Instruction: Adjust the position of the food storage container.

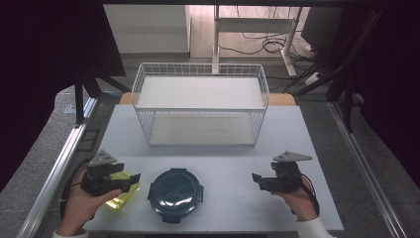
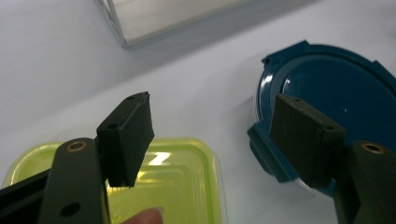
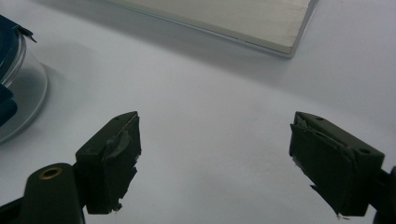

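Left gripper (image 2: 212,135), jaws wide apart and empty, hangs over the yellow-green container (image 2: 177,182), just left of the round blue-lidded container (image 1: 176,193). Right gripper (image 3: 215,158), jaws equally spread, holds nothing above bare table (image 3: 210,93). High view adds the wire basket (image 1: 200,104) behind the blue-lidded container.

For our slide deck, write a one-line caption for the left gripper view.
Open left gripper poised above a yellow-green container, beside a round blue-lidded container.
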A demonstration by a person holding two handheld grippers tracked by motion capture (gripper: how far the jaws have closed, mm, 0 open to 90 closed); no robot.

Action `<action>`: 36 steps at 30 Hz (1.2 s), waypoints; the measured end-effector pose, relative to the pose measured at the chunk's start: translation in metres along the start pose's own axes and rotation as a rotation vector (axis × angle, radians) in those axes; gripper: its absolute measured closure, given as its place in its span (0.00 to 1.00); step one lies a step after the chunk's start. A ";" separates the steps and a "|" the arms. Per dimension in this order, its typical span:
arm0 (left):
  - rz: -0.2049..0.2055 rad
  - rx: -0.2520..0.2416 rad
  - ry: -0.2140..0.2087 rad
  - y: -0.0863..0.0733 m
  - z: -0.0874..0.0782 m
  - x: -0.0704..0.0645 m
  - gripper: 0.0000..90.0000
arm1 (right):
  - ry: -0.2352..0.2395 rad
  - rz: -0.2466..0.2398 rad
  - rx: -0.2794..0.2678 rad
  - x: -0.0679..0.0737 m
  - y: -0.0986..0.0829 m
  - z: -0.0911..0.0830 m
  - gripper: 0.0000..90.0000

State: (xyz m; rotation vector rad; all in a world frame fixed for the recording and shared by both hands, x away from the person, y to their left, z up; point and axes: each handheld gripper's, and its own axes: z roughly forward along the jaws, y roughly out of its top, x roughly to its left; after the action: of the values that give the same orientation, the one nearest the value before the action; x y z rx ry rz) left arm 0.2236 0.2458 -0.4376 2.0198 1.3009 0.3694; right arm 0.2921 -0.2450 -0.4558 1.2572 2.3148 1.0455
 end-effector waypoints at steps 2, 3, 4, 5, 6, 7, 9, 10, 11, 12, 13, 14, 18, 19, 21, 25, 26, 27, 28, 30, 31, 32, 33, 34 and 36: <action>0.007 0.022 -0.003 -0.002 0.000 -0.002 0.35 | 0.001 -0.003 0.002 0.000 0.000 0.000 0.19; 0.014 0.039 -0.008 -0.003 0.001 -0.004 0.37 | 0.000 0.001 0.003 -0.001 0.000 0.001 0.19; 0.016 0.045 -0.014 -0.004 0.002 -0.005 0.38 | -0.003 0.003 0.003 -0.001 0.000 0.001 0.19; 0.024 0.056 -0.018 -0.005 0.003 -0.006 0.40 | -0.005 0.003 0.004 -0.001 0.000 0.001 0.19; 0.031 0.067 -0.020 -0.006 0.004 -0.008 0.42 | -0.006 0.002 0.004 0.000 0.000 0.002 0.19; 0.042 0.085 -0.031 -0.006 0.005 -0.010 0.44 | -0.009 0.000 0.004 0.000 0.000 0.002 0.19; 0.061 0.103 -0.046 -0.008 0.007 -0.013 0.47 | -0.012 -0.005 0.006 0.001 0.000 0.002 0.19; 0.061 0.103 -0.046 -0.008 0.007 -0.013 0.48 | -0.012 -0.005 0.006 0.001 0.000 0.002 0.19; 0.067 0.111 -0.051 -0.009 0.008 -0.015 0.50 | -0.016 -0.008 0.008 0.002 0.000 0.002 0.19; 0.080 0.124 -0.053 -0.009 0.009 -0.016 0.50 | -0.016 -0.008 0.008 0.002 0.000 0.002 0.19; 0.092 0.134 -0.050 -0.010 0.009 -0.017 0.53 | -0.016 -0.009 0.008 0.002 0.000 0.002 0.19; 0.098 0.147 -0.052 -0.013 0.012 -0.020 0.58 | -0.018 -0.011 0.007 0.002 -0.001 0.001 0.19; 0.107 0.169 -0.079 -0.017 0.016 -0.024 0.71 | -0.019 -0.010 0.010 0.003 -0.002 0.002 0.19; 0.111 0.187 -0.104 -0.020 0.020 -0.025 0.76 | -0.023 -0.012 0.012 0.003 -0.002 0.002 0.19; 0.113 0.203 -0.118 -0.022 0.023 -0.026 0.84 | -0.027 -0.011 0.014 0.002 -0.002 0.003 0.19; 0.123 0.237 -0.137 -0.027 0.028 -0.027 0.93 | -0.029 -0.016 0.016 0.003 -0.002 0.004 0.19; 0.123 0.237 -0.137 -0.027 0.028 -0.027 0.95 | -0.029 -0.015 0.016 0.003 -0.003 0.004 0.19; 0.129 0.250 -0.148 -0.029 0.031 -0.029 0.96 | -0.030 -0.017 0.017 0.003 -0.003 0.004 0.19; 0.129 0.250 -0.148 -0.029 0.031 -0.029 0.96 | -0.030 -0.017 0.019 0.003 -0.003 0.005 0.19; 0.131 0.252 -0.144 -0.031 0.033 -0.031 0.98 | -0.031 -0.017 0.022 0.003 -0.003 0.005 0.19; 0.121 0.239 -0.136 -0.032 0.035 -0.031 0.99 | -0.033 -0.017 0.025 0.003 -0.004 0.006 0.19; 0.113 0.233 -0.136 -0.033 0.036 -0.030 0.99 | -0.033 -0.017 0.026 0.003 -0.004 0.006 0.19; 0.113 0.233 -0.136 -0.033 0.036 -0.030 0.99 | -0.033 -0.018 0.028 0.003 -0.004 0.006 0.19; 0.106 0.229 -0.135 -0.033 0.038 -0.029 0.99 | -0.034 -0.018 0.028 0.002 -0.004 0.007 0.19; 0.102 0.229 -0.134 -0.034 0.039 -0.028 1.00 | -0.033 -0.017 0.029 0.002 -0.004 0.007 0.19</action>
State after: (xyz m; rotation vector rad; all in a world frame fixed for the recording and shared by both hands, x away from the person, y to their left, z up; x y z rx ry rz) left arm 0.2100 0.2138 -0.4849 2.2662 1.2056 0.1317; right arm 0.2922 -0.2413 -0.4637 1.2535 2.3200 0.9809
